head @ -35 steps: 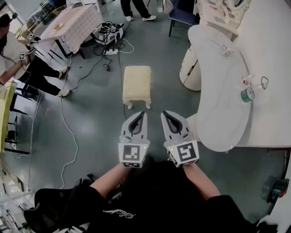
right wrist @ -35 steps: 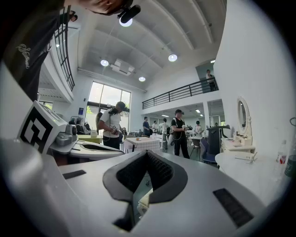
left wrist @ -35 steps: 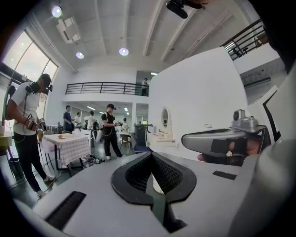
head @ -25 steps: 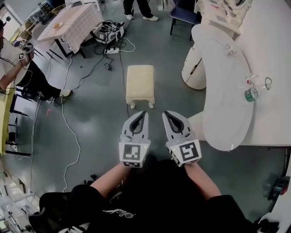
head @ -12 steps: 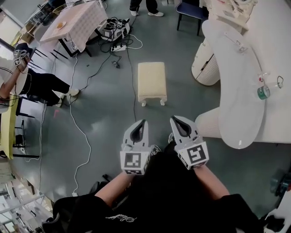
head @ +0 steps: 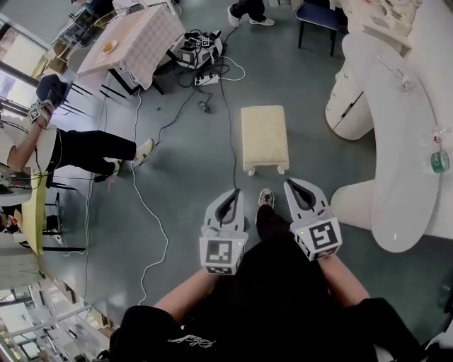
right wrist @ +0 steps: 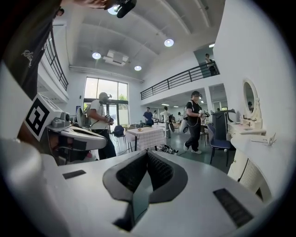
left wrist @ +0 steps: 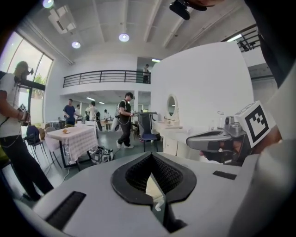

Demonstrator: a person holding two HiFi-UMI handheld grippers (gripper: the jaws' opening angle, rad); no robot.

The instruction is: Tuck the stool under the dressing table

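Landmark: cream rectangular padded stool [head: 264,138], upright on its short legs on the grey floor [head: 177,184], standing out in the open.
Dressing bench: white curved dressing bench [head: 396,162], to the right of the stool and well apart from it; no part of the stool is under its top.
Left tongs: left tongs [head: 234,192], on the near side of the stool, tip close to the near left corner, not touching. Jaws pressed together, nothing gripped.
Right tongs: right tongs [head: 290,184], on the near side of the stool, tip close to the near right corner, not touching. Jaws fully closed, empty.
Tongs pair: side by side, both pointing toward the stool, one in each hand of the person in the black top.
Shoe: light shoe [head: 266,197], between the two tongs tips, just short of the stool's near legs.
Black cable: thin black cable [head: 231,141], lying on the floor along the stool's left side.
Tape roll: green tape roll [head: 439,161], on the dressing bench, far to the right of the stool.
Cloth-covered bench: bench under a pale checked cloth [head: 138,42], beyond the stool and to its left.
Chair: dark blue chair [head: 317,15], beyond the stool and to its right.
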